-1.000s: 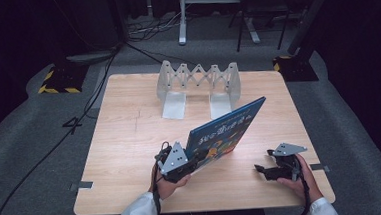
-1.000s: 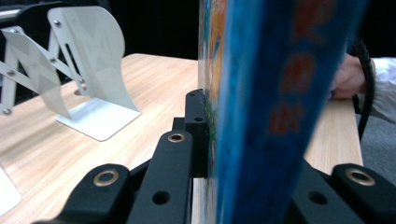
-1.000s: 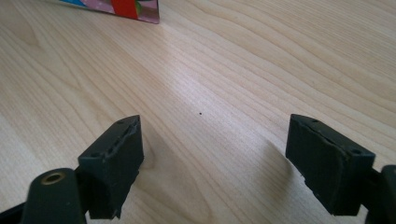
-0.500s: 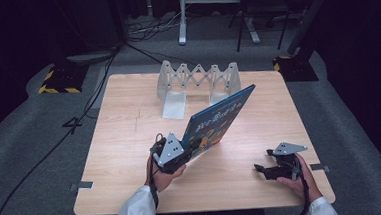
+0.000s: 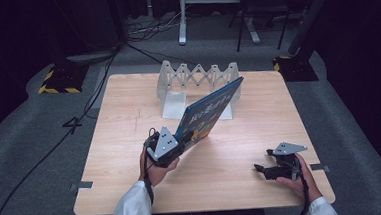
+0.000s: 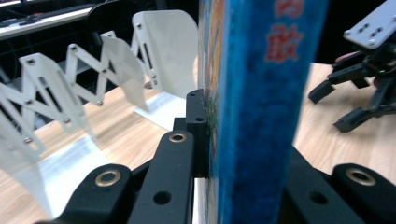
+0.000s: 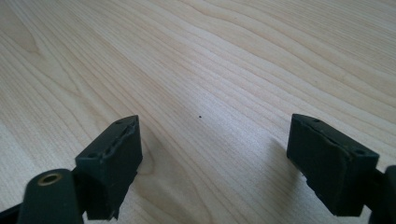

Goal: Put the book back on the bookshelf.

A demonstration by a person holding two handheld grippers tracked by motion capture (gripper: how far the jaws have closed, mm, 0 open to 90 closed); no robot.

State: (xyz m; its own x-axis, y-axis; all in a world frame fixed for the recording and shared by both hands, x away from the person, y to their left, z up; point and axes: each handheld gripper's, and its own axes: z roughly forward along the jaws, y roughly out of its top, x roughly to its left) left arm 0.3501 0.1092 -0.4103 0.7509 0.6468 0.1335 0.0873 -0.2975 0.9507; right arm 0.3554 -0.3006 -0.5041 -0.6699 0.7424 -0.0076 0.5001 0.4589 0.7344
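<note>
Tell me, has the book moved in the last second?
Yes. The book, clamped in the left tool, has travelled away from the person toward the white accordion rack; its far corner now overlaps the rack's right end in the high view.

The thin blue hardcover picture book (image 5: 210, 111) carries pale lettering along its blue cover in the high view, too small to read. In the left gripper view, red characters run down the book's blue spine (image 6: 275, 42); they look Chinese, but they are blurred and cut off at the top edge, so none can be read for certain.
</note>
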